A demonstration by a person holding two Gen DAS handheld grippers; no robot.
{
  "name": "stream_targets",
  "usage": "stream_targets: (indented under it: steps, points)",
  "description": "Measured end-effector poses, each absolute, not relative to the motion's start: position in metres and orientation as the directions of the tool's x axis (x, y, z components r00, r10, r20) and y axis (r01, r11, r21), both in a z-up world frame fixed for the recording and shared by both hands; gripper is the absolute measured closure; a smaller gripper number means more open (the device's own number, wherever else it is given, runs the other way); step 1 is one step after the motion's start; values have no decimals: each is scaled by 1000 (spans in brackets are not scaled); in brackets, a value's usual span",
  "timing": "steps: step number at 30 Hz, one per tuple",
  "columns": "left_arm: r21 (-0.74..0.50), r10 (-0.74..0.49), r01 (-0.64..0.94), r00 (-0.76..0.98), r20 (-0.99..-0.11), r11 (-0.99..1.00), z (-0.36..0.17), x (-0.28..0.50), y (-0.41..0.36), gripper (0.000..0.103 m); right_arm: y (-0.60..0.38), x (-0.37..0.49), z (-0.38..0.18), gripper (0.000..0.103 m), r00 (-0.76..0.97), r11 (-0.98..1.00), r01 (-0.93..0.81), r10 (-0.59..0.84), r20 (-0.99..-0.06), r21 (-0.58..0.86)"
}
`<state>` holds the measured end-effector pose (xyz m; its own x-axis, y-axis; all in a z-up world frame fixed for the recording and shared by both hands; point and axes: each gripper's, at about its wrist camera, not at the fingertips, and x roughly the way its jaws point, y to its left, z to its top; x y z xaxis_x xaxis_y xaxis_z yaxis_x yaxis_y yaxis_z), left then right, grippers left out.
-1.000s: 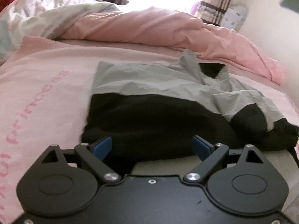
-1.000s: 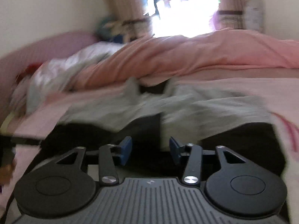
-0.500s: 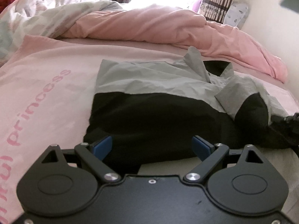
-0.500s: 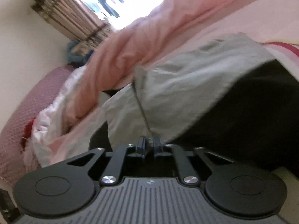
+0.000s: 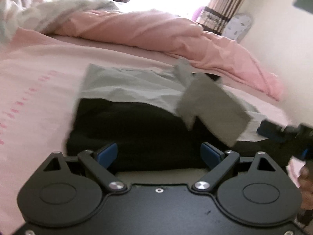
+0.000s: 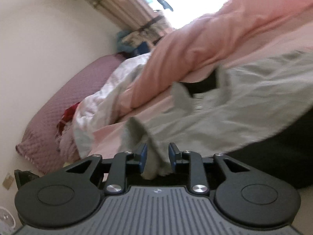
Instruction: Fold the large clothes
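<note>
Grey-and-black garment (image 5: pixel 137 105) spread on near part of pink bed (image 5: pixel 39 82), soft, light, floppy, best taken at hems or corners; right gripper (image 6: pixel 156 155) opening around grey edge fold, left gripper (image 5: pixel 159 154) wide open, empty, over near black hem.

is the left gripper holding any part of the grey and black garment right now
No. The left gripper has its jaws spread wide with nothing between them, just short of the garment.
</note>
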<state>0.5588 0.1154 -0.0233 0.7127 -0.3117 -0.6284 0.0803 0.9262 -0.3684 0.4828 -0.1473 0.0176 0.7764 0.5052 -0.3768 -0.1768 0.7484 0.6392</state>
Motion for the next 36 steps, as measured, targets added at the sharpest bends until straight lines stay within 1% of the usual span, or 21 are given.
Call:
stream_targets:
  steps: [4, 7, 10, 13, 15, 17, 18, 19, 20, 21, 22, 23, 24, 25, 26, 27, 28, 30, 32, 34, 36]
  points:
    - [-399, -353, 109, 706, -613, 911, -22, 565, 89, 10, -192, 468, 6, 69, 811, 768, -66, 413, -415, 637]
    - [-374, -330, 107, 726, -603, 921, -15, 567, 66, 10, -215, 459, -2, 69, 826, 779, -11, 360, -433, 626]
    - [-289, -254, 92, 762, -596, 953, -11, 567, 29, 9, -222, 461, -8, 69, 822, 752, 5, 373, -431, 660]
    - [-167, -156, 68, 785, -600, 984, -14, 576, -5, 9, -221, 459, -10, 69, 819, 746, 0, 382, -428, 666]
    - [-95, -81, 29, 784, -615, 995, -17, 585, -16, 14, -223, 456, -10, 69, 820, 745, 0, 381, -427, 667]
    - [-99, -83, 28, 781, -619, 995, -19, 587, -15, 41, -228, 452, -10, 69, 822, 745, 7, 376, -429, 667]
    - [-117, -100, 34, 778, -621, 993, -20, 586, -9, 49, -232, 450, -11, 69, 823, 749, 14, 367, -433, 662]
    - [-139, -117, 38, 776, -620, 990, -19, 584, -1, 68, -237, 448, -12, 69, 826, 755, 22, 355, -437, 656]
    - [-153, -121, 33, 779, -616, 988, -15, 582, 6, 75, -242, 447, -11, 69, 832, 761, 35, 338, -441, 648]
    - [-165, -118, 21, 788, -604, 986, -12, 576, 16, 77, -248, 443, -11, 69, 838, 765, 45, 321, -441, 643]
    - [-171, -109, 9, 801, -589, 985, -7, 569, 26, 82, -253, 441, -9, 69, 843, 768, 49, 311, -439, 639]
    - [-173, -101, -1, 810, -577, 985, -5, 565, 37, 82, -257, 439, -7, 68, 848, 771, 53, 300, -436, 635]
    - [-176, -98, -6, 812, -576, 984, -7, 562, 47, 79, -261, 439, -8, 67, 851, 772, 59, 293, -436, 633]
    - [-178, -96, -13, 804, -587, 984, -11, 560, 56, 66, -263, 439, -10, 64, 850, 772, 69, 286, -442, 631]
    - [-180, -83, -36, 788, -610, 983, -20, 560, 66, 41, -265, 439, -13, 64, 847, 771, 82, 280, -453, 631]
    - [-178, -59, -71, 775, -629, 981, -27, 558, 73, 31, -267, 439, -17, 64, 840, 768, 99, 277, -467, 633]
    - [-189, -50, -96, 763, -645, 977, -36, 555, 82, 27, -269, 438, -21, 64, 833, 762, 109, 280, -477, 638]
    - [-272, -115, -90, 750, -652, 958, -47, 549, 98, 27, -273, 432, -27, 64, 828, 751, 113, 291, -480, 651]
    - [-385, -188, -98, 747, -638, 918, -54, 545, 113, 27, -279, 426, -31, 64, 829, 738, 124, 290, -479, 663]
    - [-442, -225, -96, 753, -618, 892, -53, 547, 120, 27, -285, 422, -34, 64, 827, 718, 143, 290, -481, 681]
    - [-458, -248, -71, 764, -596, 886, -48, 550, 118, 27, -290, 420, -37, 63, 828, 702, 158, 289, -481, 695]
